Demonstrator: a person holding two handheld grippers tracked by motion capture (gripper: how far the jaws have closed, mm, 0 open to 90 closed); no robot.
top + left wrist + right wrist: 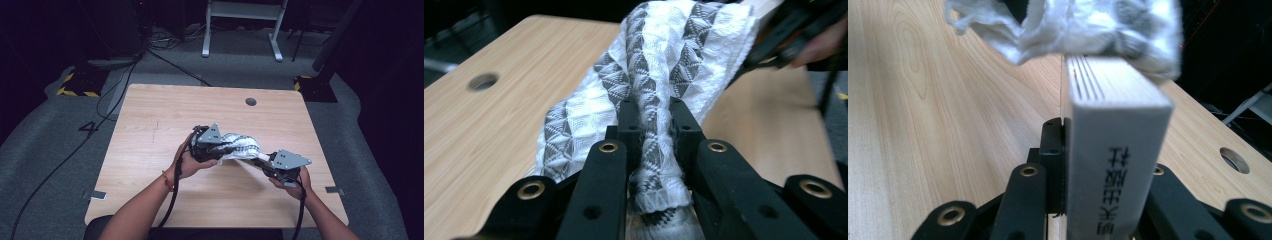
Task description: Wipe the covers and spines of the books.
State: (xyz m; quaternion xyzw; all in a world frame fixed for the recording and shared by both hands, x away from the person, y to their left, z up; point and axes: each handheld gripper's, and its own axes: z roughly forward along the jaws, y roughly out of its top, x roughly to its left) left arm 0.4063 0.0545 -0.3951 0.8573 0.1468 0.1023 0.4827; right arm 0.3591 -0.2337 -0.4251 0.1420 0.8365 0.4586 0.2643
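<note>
White cloth (242, 146) with grey triangle-patterned stripes, bunched and held above the middle of the tabletop (150, 130), draped over the far end of a pale wooden block (1115, 145). Block printed with black characters on its near face and marked with thin grooves on its top. Left tool (212, 146) clamped on a gathered fold of the cloth, jaws narrow with fabric squeezed between them. Right tool (274, 167) gripping the block, jaws pressed against its two sides. Each tool topped by a grey three-cornered plate, a black cable trailing back toward the person. Round hole (251, 102) near the far edge of the tabletop. Grey carpet beyond, with cables and a white frame.
</note>
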